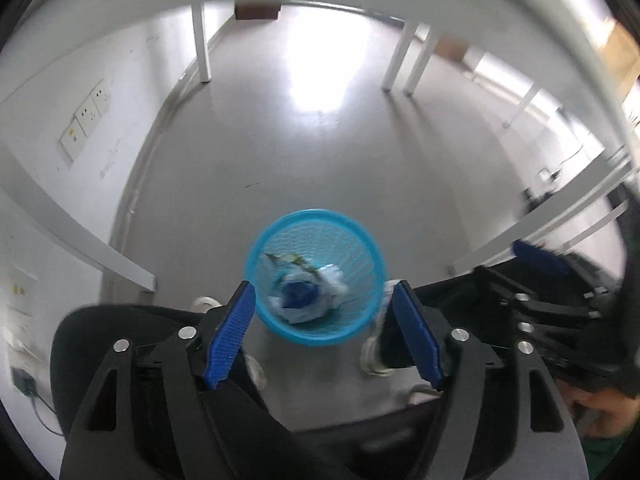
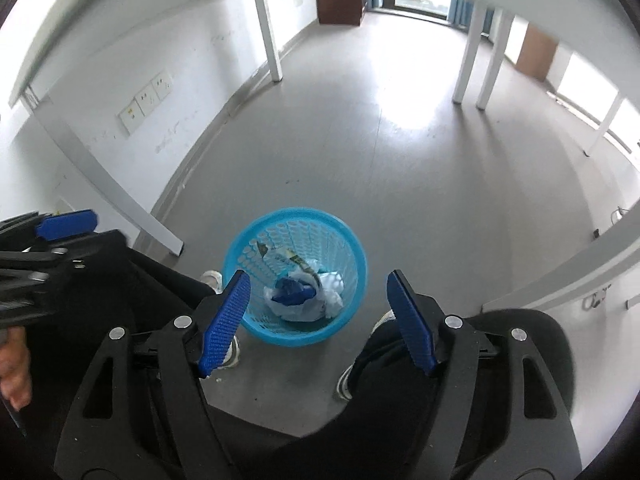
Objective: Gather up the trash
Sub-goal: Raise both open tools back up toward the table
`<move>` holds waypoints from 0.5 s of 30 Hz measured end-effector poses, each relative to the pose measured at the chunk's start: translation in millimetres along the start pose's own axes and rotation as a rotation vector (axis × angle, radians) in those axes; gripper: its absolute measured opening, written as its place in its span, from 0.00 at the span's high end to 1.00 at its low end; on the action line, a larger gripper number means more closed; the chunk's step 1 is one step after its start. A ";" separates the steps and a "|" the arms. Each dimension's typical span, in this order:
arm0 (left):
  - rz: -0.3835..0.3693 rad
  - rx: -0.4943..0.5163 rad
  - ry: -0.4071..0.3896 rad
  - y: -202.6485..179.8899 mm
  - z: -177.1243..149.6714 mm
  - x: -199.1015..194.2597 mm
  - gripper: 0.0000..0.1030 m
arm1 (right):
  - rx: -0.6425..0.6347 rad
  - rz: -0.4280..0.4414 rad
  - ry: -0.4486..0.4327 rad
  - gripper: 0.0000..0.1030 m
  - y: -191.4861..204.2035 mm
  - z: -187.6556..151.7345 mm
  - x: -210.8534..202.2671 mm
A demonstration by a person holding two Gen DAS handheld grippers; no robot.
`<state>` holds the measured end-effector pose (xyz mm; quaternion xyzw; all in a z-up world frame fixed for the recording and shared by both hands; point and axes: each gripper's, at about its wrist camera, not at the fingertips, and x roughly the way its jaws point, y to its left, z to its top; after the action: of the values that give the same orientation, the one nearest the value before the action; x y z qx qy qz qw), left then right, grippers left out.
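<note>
A light blue mesh waste basket [image 1: 362, 248] stands on the grey floor, also in the right wrist view [image 2: 248, 240]. Inside lie crumpled white paper [image 1: 334, 280], a dark blue scrap [image 1: 298, 296] and a wrapper; the same trash shows in the right wrist view [image 2: 306, 296]. My left gripper [image 1: 324, 330] is open and empty, high above the basket. My right gripper [image 2: 318, 314] is open and empty, also above the basket. Each gripper appears at the edge of the other's view: the right gripper [image 1: 540, 258] and the left gripper [image 2: 66, 224].
The person's black trouser legs and white shoes [image 2: 230, 354] stand on either side of the basket. White table legs [image 2: 270, 28] and white table edges ring the grey floor. Wall sockets [image 2: 146, 100] sit on the white wall at left.
</note>
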<state>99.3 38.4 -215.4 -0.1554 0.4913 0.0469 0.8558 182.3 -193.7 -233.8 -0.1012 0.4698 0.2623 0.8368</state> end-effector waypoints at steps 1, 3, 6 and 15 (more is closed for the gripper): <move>-0.013 -0.014 -0.016 1.1 -2.6 -10.6 0.30 | 0.007 0.006 -0.015 0.34 -1.7 -0.9 -10.0; -0.023 -0.015 -0.053 0.3 -9.3 -32.1 0.28 | 0.015 0.017 -0.050 0.30 -3.2 -3.6 -29.4; -0.026 -0.005 -0.101 1.2 -15.8 -60.5 0.24 | 0.015 0.026 -0.105 0.26 -5.1 -7.3 -59.6; 0.008 0.106 -0.279 -18.7 -26.7 -134.7 0.06 | -0.002 0.009 -0.318 0.09 -13.0 -11.1 -166.2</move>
<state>12.5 22.1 -108.6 -0.1001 0.3701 0.0456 0.9225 111.1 -266.4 -101.3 -0.0570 0.3315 0.2790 0.8994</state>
